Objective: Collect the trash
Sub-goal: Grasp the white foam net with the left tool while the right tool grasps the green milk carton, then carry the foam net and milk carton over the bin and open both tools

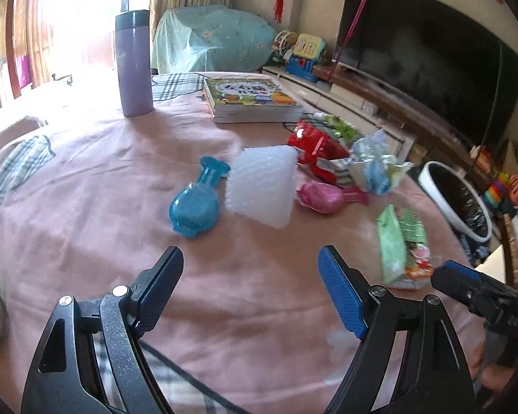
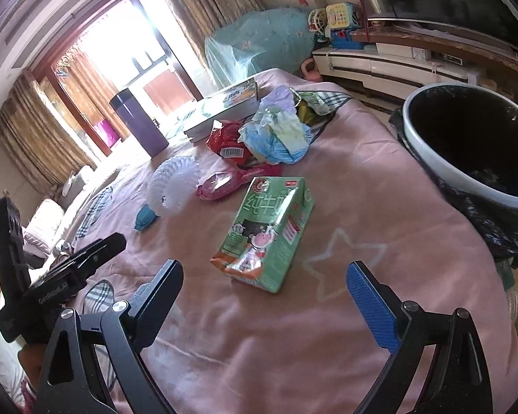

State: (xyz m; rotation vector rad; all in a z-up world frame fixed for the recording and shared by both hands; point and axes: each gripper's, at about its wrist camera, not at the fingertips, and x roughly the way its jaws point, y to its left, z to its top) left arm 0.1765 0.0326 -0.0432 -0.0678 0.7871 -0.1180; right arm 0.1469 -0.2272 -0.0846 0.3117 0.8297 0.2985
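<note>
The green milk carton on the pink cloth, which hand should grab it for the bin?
Right, probably. The right tongs are open with the green milk carton lying straight ahead, and the trash bin is at that side. The left tongs face the bubble wrap; the carton sits off to their right.

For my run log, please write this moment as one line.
left tongs: open, empty | right tongs: open, empty, facing milk carton | carton: lying on pink cloth | bin: beside table
</note>
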